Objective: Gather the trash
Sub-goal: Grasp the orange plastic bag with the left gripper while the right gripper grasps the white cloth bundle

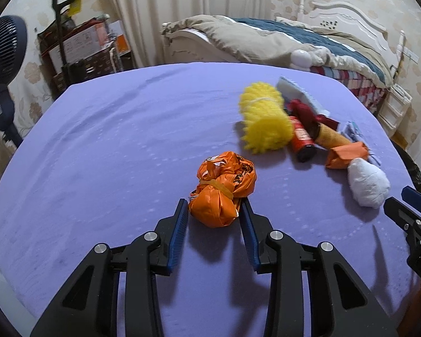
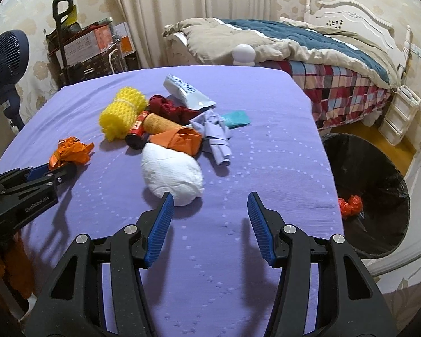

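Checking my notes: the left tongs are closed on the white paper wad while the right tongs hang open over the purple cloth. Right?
Wrong object. The left tongs grip the crumpled orange plastic bag, as the left wrist view shows; the white paper wad lies free. The right tongs are open.

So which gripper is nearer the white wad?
Right. The right gripper has a finger beside the white wad; the left gripper is closed on the orange bag.
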Tool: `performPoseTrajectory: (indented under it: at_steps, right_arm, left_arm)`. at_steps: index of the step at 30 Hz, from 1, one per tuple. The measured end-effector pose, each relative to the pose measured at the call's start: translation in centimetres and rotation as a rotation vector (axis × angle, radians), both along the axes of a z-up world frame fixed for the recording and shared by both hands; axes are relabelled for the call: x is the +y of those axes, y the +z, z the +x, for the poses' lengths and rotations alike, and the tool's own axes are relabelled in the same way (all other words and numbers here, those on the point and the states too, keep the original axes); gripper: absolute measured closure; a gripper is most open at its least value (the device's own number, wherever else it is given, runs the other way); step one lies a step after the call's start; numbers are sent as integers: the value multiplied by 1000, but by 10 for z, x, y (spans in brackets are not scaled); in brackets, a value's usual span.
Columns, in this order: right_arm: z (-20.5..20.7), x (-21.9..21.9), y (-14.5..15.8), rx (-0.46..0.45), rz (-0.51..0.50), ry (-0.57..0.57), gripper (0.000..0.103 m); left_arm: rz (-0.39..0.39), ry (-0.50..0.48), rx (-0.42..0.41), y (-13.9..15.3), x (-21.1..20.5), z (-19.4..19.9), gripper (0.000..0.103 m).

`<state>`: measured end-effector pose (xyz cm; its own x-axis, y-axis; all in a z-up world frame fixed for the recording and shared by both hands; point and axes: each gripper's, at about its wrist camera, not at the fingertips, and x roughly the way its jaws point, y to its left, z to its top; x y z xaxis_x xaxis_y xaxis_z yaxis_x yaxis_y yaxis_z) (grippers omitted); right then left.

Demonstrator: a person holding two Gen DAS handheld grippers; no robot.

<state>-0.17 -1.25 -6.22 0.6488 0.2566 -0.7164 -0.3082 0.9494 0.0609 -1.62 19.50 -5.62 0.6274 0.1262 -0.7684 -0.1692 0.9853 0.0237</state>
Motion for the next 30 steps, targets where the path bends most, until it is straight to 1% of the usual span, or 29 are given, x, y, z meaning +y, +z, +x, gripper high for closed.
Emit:
performPoseTrajectory:
  at_steps: [6, 10, 16, 18, 20, 22, 30]
  right_arm:
    - [0, 16, 0, 3, -5, 40, 49]
    - [5, 27, 0, -1, -20, 59, 48]
    - [14, 37, -5, 16, -41, 63, 48]
    - [14, 39, -6, 20, -52, 67, 51]
    - [14, 41, -7, 19, -61, 71, 57]
    - [12, 40, -7, 15, -64, 71, 59]
    - [5, 35, -3, 4, -42, 71, 62]
  left_arm:
    - [4, 39, -7, 0, 16, -7, 65]
    - [3, 47, -13, 0, 20, -8, 65]
    - [-4, 49, -16, 0, 23, -9, 65]
    - [-2, 48, -16, 0, 23, -9, 65]
    - [0, 47, -18, -1, 22, -9, 65]
    - [0, 47, -18, -1, 22, -9, 65]
    - [0, 47, -24, 2, 20, -10, 65]
